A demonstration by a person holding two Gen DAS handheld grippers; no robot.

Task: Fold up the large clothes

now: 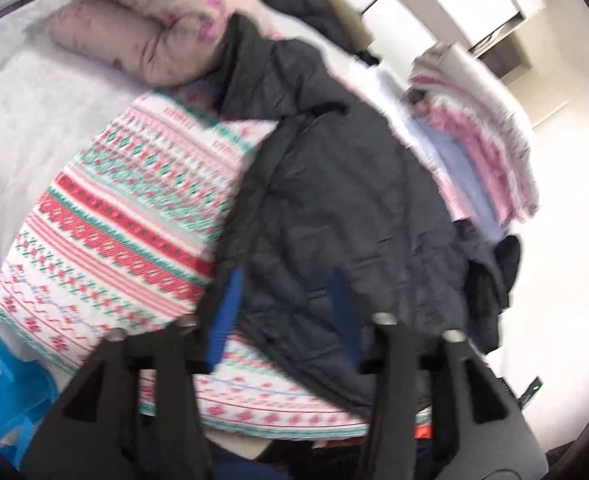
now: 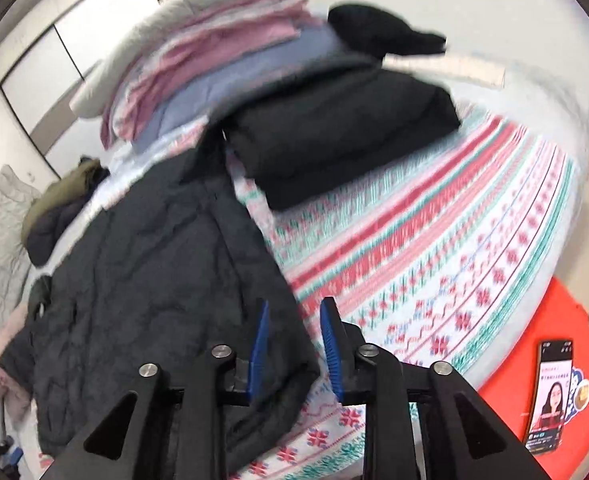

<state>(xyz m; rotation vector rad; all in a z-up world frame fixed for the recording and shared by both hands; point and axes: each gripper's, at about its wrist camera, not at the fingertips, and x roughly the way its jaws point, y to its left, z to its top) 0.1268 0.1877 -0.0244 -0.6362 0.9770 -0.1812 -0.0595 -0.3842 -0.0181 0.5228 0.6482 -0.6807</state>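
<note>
Here, dark quilted jacket (image 2: 142,280) lies spread on patterned bedspread (image 2: 434,264) over bed. Right gripper (image 2: 294,344) fingers parted, straddling jacket's edge, not clamped. Left gripper (image 1: 284,304) fingers spread wide over jacket's (image 1: 334,200) hem, nothing pinched. Folded black garment (image 2: 342,136) beyond jacket, beside stacked bedding (image 2: 214,60). Phone (image 2: 550,396) on red surface (image 2: 526,340).

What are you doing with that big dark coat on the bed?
A person with a gripper in each hand is working on folding the dark puffy jacket spread on the patterned bedspread. The left gripper and right gripper both sit at the jacket's near edge with open jaws; neither clearly grips it yet. A folded black garment already lies further back, beside a stack of blankets.
</note>
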